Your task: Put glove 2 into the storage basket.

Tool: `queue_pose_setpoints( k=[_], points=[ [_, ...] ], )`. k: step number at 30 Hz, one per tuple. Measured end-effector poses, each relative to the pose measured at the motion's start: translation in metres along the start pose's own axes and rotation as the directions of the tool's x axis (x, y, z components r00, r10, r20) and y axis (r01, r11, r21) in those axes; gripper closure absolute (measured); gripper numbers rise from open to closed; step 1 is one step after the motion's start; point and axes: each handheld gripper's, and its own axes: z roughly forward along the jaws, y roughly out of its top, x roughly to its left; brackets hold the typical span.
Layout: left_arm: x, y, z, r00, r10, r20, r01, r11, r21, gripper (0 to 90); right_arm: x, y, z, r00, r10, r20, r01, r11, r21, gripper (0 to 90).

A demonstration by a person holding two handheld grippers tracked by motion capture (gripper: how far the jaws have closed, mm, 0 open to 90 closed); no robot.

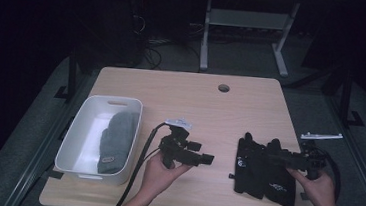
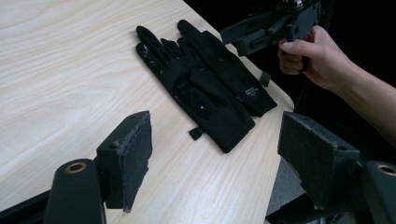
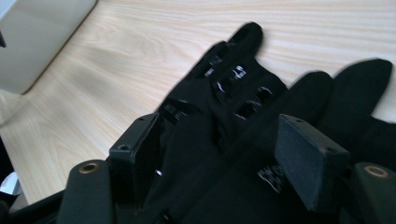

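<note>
Since the black gloves (image 1: pixel 265 166) lie flat on the wooden table (image 1: pixel 192 91), near its front right corner, one partly overlapping the other with the fingers pointing away from you, expect them to be light, limp and thin, folding and draping as soon as you lift them. Your right gripper (image 1: pixel 272 156) hangs just above them with its jaws spread and nothing pinched between the pads, as the right gripper view shows. Your left gripper (image 1: pixel 207 159) is also open and empty, held well to the left of the gloves, between them and the white bin (image 1: pixel 81 162) that already holds a grey knit item (image 1: pixel 117 141). You would probably do best to pinch through the palm or the cuff, where the fabric is doubled, rather than a single fingertip, which may slip out; the glossy patches on the fingers look like grip print. Small white logos sit near each cuff (image 2: pixel 246 92), but the lettering is too small to read, as is the tag on the grey item.
</note>
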Motion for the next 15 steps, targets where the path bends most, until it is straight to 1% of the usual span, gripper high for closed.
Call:
queue_pose_setpoints(
  k=[4, 5, 6, 10, 11, 13, 15],
  points=[
    [-0.001, -0.001, 0.006, 1.0, 0.006, 0.006, -0.006, 1.0, 0.005, 25.8, -0.004, -0.008, -0.004, 0.9996, -0.007, 0.028, 0.007, 1.0, 0.002, 31.3],
    [-0.001, -0.001, 0.006, 1.0, 0.006, 0.006, -0.006, 1.0, 0.005, 25.7, -0.004, -0.008, -0.004, 0.9996, -0.007, 0.028, 0.007, 1.0, 0.002, 31.3],
    [-0.002, -0.002, 0.009, 0.9999, 0.001, 0.011, -0.001, 1.0, 0.005, 25.7, -0.007, -0.012, -0.007, 0.9987, -0.017, 0.049, 0.016, 1.0, 0.01, 31.6],
    [-0.003, -0.004, 0.015, 0.9999, 0.001, 0.014, -0.001, 0.9999, 0.014, 25.5, -0.012, -0.019, -0.008, 0.9963, -0.023, 0.083, 0.02, 0.999, 0.026, 32.3],
    [-0.003, -0.004, 0.016, 0.9999, 0.007, 0.014, -0.008, 0.9998, 0.016, 25.5, -0.013, -0.021, -0.008, 0.9954, -0.026, 0.092, 0.023, 0.999, 0.028, 32.6],
    [-0.003, -0.005, 0.017, 0.9998, 0.001, 0.019, -0.001, 0.9999, 0.016, 25.5, -0.014, -0.023, -0.008, 0.9929, -0.038, 0.113, 0.034, 0.999, 0.039, 33.2],
    [-0.003, -0.005, 0.019, 0.9998, 0.005, 0.019, -0.006, 0.9999, 0.016, 25.5, -0.014, -0.026, -0.005, 0.9884, -0.064, 0.138, 0.056, 0.997, 0.06, 34.3]
  ],
)
